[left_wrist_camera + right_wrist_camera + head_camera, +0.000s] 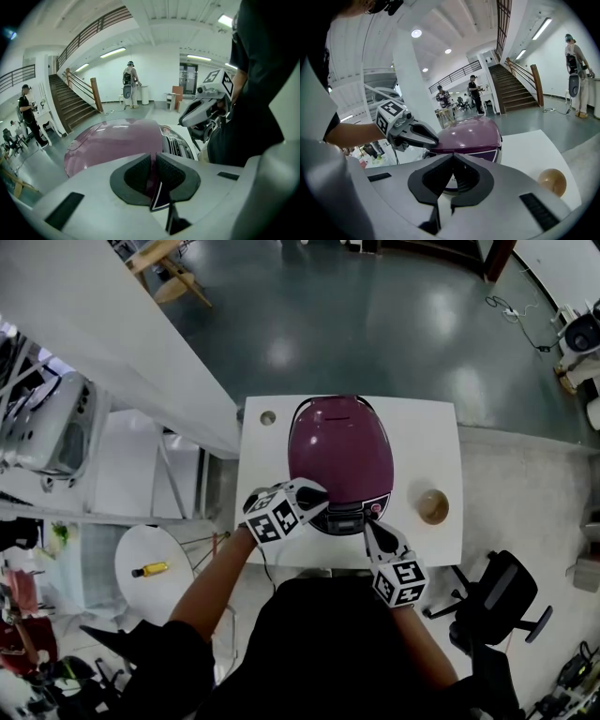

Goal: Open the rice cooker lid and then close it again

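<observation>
A purple rice cooker [339, 451] stands with its lid down in the middle of a white table [441, 427]. Its control panel [347, 518] faces me. My left gripper [323, 495] rests at the front left edge of the lid, its jaws close together with nothing between them. In the right gripper view the left gripper [436, 139] has its tips together on the lid's rim. My right gripper [367, 524] sits shut just right of the panel, holding nothing. The left gripper view shows the lid [112, 143] beyond the jaws and the right gripper [183, 123] beside the panel.
A round wooden bowl [432, 505] sits on the table to the cooker's right. A small round thing [268, 417] lies at the table's back left. A black chair [502, 601] stands at the right, a small round white table [141, 549] at the left.
</observation>
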